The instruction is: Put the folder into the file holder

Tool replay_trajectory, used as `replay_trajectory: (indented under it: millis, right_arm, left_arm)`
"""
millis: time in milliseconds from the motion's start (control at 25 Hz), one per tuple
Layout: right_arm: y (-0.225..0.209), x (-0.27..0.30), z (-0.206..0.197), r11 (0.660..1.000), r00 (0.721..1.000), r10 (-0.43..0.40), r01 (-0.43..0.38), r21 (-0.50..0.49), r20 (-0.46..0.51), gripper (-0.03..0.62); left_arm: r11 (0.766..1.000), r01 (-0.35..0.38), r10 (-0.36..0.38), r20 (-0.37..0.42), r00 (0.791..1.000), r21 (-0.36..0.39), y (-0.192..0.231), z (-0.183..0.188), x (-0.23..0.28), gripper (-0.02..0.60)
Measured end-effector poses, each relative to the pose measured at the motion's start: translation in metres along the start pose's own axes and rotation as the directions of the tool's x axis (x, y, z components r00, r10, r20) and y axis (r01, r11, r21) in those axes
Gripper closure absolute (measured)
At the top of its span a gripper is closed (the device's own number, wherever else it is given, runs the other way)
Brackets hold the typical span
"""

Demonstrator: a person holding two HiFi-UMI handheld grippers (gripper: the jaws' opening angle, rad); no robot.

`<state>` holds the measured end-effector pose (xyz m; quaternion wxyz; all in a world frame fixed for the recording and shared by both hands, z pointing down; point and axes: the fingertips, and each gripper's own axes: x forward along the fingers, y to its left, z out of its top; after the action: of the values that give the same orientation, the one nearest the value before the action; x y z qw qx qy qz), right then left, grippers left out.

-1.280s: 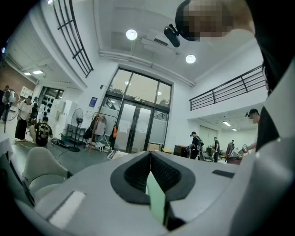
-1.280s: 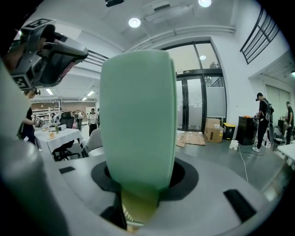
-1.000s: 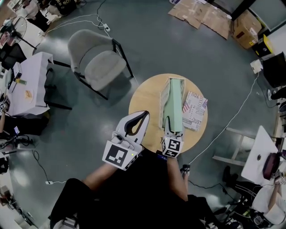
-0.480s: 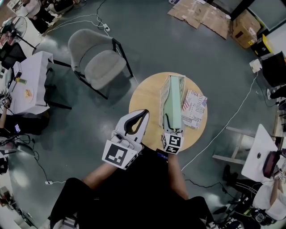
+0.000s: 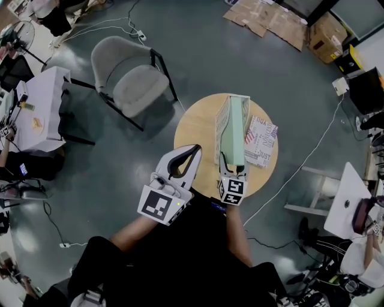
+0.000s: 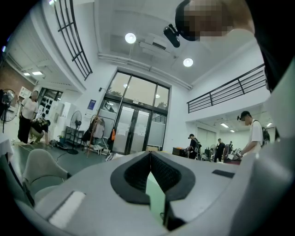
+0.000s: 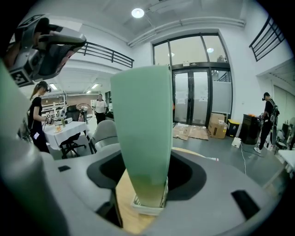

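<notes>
A pale green folder [image 5: 233, 135] stands on edge inside the white mesh file holder [image 5: 221, 123] on the round wooden table [image 5: 195, 129]. My right gripper [image 5: 231, 169] is at the folder's near end. Its jaws are opening, and the folder [image 7: 143, 129] rises between them with a gap on each side. The holder's base [image 7: 146, 207] shows under the folder. My left gripper [image 5: 193, 152] hovers over the table's near left edge with its tips together and nothing held. A strip of the green folder [image 6: 156, 198] shows past its jaws.
A printed magazine [image 5: 262, 144] lies on the table to the right of the holder. A grey chair [image 5: 129, 78] stands on the floor to the left. Flattened cardboard [image 5: 270, 18] lies far behind, and a cable [image 5: 312, 156] runs on the floor at the right.
The right gripper's jaws have spread away from the folder, which stays standing in the holder. The left gripper has hardly moved.
</notes>
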<state>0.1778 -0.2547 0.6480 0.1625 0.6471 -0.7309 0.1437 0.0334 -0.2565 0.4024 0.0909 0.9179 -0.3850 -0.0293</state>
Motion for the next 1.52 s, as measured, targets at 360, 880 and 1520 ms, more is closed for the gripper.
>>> replay_trajectory:
  millis: [360, 880, 1520]
  right_arm:
    - [0.005, -0.047, -0.009, 0.997, 0.999, -0.034, 0.035, 0.062, -0.029, 0.353]
    - [0.031, -0.156, 0.006, 0.971, 0.990, -0.127, 0.135, 0.196, -0.054, 0.474]
    - [0.027, -0.235, 0.094, 0.975, 0.975, -0.188, 0.170, 0.145, 0.121, 0.595]
  left_arm:
    - [0.999, 0.034, -0.034, 0.024, 0.999, -0.017, -0.016, 0.002, -0.025, 0.574]
    - [0.988, 0.147, -0.146, 0.019, 0.989, -0.049, -0.065, -0.011, -0.084, 0.574]
    - [0.989, 0.150, -0.149, 0.025, 0.989, -0.020, -0.096, -0.004, -0.099, 0.574]
